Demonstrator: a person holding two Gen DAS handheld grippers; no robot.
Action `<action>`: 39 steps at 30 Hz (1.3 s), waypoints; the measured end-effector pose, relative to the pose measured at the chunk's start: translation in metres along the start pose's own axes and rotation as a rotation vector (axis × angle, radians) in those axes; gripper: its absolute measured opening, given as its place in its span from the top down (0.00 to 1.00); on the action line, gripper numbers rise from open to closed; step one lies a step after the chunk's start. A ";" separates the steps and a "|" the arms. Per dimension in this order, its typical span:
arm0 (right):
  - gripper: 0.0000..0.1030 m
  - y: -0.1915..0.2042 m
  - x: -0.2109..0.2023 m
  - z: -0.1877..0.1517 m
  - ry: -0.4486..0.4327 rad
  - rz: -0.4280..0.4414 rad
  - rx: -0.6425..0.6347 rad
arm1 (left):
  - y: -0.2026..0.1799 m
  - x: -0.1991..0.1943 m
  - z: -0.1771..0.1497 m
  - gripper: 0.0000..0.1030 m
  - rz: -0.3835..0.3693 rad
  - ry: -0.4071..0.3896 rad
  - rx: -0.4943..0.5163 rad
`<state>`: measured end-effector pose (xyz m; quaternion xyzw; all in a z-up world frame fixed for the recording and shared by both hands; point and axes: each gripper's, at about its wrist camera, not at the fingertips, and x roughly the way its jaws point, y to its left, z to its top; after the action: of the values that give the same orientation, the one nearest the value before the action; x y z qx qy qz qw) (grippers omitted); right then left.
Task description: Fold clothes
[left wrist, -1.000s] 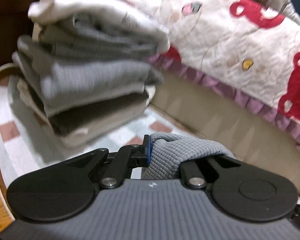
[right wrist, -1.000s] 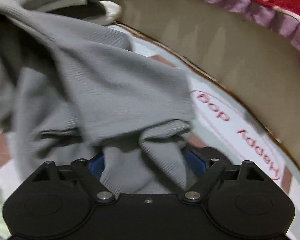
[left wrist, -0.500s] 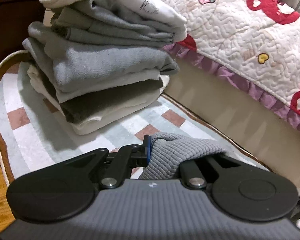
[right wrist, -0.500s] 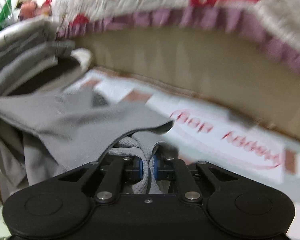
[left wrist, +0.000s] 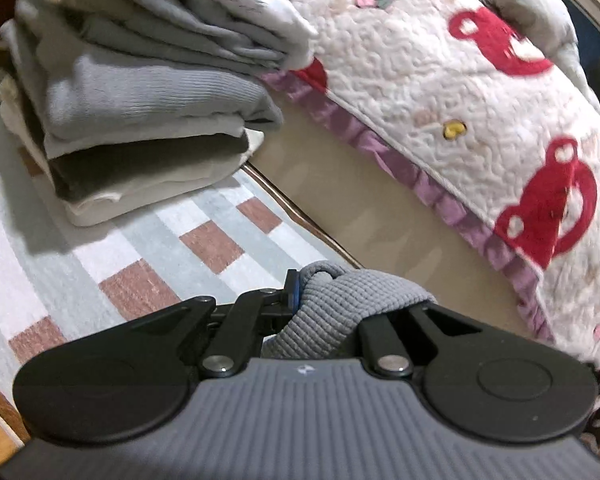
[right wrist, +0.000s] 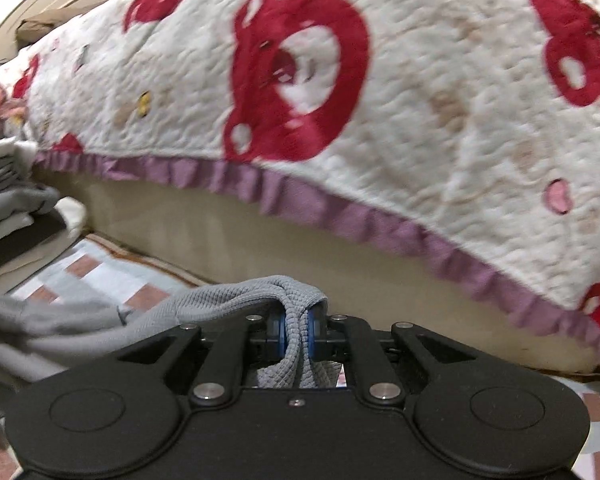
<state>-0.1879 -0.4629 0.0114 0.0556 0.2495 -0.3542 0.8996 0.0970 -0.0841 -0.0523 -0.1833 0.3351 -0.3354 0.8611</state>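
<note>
My left gripper [left wrist: 324,300] is shut on a bunched fold of a grey knit garment [left wrist: 340,312], which hides its right finger. My right gripper [right wrist: 298,330] is shut on another part of the same grey knit garment [right wrist: 236,300], which trails off to the left in the right wrist view. A stack of folded clothes [left wrist: 140,92], grey, white and dark, stands on the rug at upper left in the left wrist view; its edge shows in the right wrist view [right wrist: 16,216].
A checked grey, white and brown rug [left wrist: 112,256] covers the floor. A bed with a beige side [left wrist: 380,216] and a white quilt with red shapes and a purple frill [right wrist: 380,120] runs along the far side.
Both grippers have risen and tilted up, still holding the garment. The right wrist view now faces the quilt instead of the rug; the hanging grey cloth has dropped out of its middle.
</note>
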 end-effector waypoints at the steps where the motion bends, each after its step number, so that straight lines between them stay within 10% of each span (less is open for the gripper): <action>1: 0.90 -0.005 -0.004 0.002 -0.012 -0.025 0.005 | -0.002 -0.001 -0.001 0.94 -0.036 0.018 -0.019; 4: 0.90 -0.019 -0.010 0.008 -0.033 -0.120 0.013 | 0.001 0.007 -0.006 0.94 -0.216 0.154 -0.186; 13: 0.64 -0.059 0.062 -0.026 0.322 -0.150 0.092 | -0.010 0.071 -0.064 0.94 0.032 0.509 -0.042; 22: 0.47 -0.013 0.066 -0.049 0.454 0.252 0.156 | 0.001 0.071 -0.052 0.95 0.003 0.428 -0.030; 28: 0.46 0.011 0.084 -0.036 0.460 0.383 0.145 | -0.008 0.027 -0.023 0.96 -0.031 0.158 0.066; 31: 0.46 0.016 0.097 -0.031 0.471 0.417 0.167 | 0.007 0.037 -0.024 0.95 0.053 0.220 0.017; 35: 0.46 0.019 0.118 -0.029 0.476 0.358 0.108 | 0.028 0.067 -0.042 0.94 0.344 0.393 0.119; 39: 0.44 0.015 0.146 -0.029 0.461 0.244 0.013 | 0.041 0.071 -0.046 0.95 0.330 0.433 0.073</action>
<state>-0.0986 -0.5329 -0.0863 0.1703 0.4371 -0.2225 0.8546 0.1230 -0.1092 -0.1392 -0.0192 0.5243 -0.2337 0.8186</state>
